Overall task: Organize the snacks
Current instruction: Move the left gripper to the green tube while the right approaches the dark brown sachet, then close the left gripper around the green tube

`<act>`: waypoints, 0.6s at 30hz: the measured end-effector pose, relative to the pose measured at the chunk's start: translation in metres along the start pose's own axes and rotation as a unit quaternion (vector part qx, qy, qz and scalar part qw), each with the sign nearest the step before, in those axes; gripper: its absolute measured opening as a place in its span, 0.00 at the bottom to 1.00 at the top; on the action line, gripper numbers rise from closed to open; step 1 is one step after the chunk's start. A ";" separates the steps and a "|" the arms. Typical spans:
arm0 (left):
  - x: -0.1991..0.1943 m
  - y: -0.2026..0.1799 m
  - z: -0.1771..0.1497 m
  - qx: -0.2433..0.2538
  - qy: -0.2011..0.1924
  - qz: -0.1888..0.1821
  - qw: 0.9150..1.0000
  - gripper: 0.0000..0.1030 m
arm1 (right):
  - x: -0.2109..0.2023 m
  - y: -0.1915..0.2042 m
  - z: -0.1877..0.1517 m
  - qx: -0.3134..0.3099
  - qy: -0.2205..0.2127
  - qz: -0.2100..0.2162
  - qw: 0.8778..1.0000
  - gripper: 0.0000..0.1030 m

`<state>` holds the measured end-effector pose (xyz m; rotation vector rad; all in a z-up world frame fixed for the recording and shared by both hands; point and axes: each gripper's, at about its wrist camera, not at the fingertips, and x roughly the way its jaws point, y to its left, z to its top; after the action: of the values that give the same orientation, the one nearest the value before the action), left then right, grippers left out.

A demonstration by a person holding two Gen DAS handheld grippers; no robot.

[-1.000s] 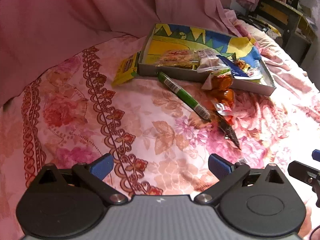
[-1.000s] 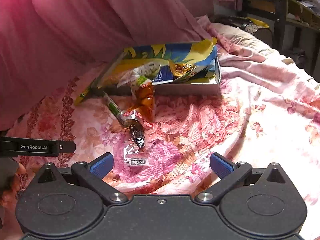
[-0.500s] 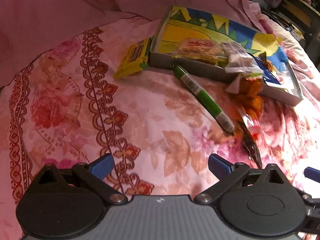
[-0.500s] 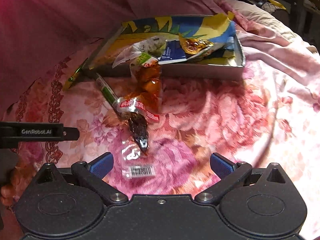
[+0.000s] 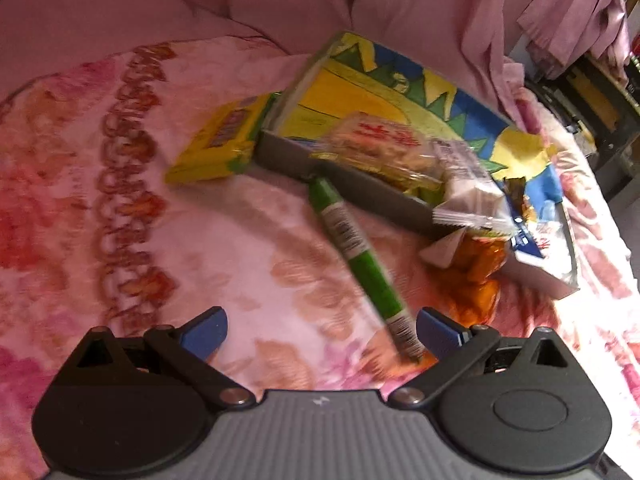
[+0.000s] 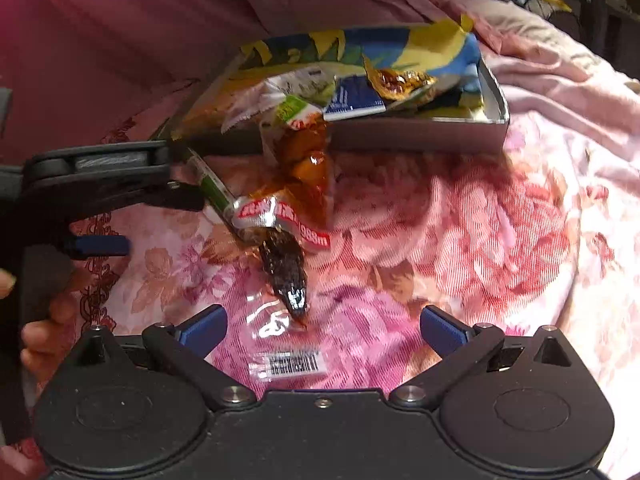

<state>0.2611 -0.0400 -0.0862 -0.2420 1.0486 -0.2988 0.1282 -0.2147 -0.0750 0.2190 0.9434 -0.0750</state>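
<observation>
A shallow grey box (image 5: 360, 192) with a colourful liner (image 6: 420, 136) lies on the floral bedspread and holds several snack packets. A long green snack stick (image 5: 360, 264) lies in front of it, one end against the box wall. My left gripper (image 5: 322, 330) is open, with the stick's near end just inside its right finger. A yellow packet (image 5: 222, 142) lies left of the box. An orange packet (image 6: 308, 176) leans on the box front. A clear packet with a dark snack (image 6: 286, 276) lies between the open fingers of my right gripper (image 6: 324, 326).
Pink bedding is bunched up behind the box (image 5: 400, 8). Dark furniture (image 5: 592, 112) stands at the far right. The left gripper and the hand holding it (image 6: 100, 184) fill the left side of the right wrist view.
Both grippers have moved forward and down toward the snacks. The green stick now reaches between the left fingers, and the clear packet sits closer between the right fingers. Both stay open.
</observation>
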 end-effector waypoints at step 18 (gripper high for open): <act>0.023 -0.009 0.017 0.005 -0.039 0.019 0.999 0.74 | 0.020 0.026 -0.001 -0.060 -0.054 -0.005 0.997 0.80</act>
<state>0.2855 -0.0552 -0.0936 -0.2228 0.9737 -0.2592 0.1435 -0.1884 -0.0873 0.0986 0.8387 -0.0386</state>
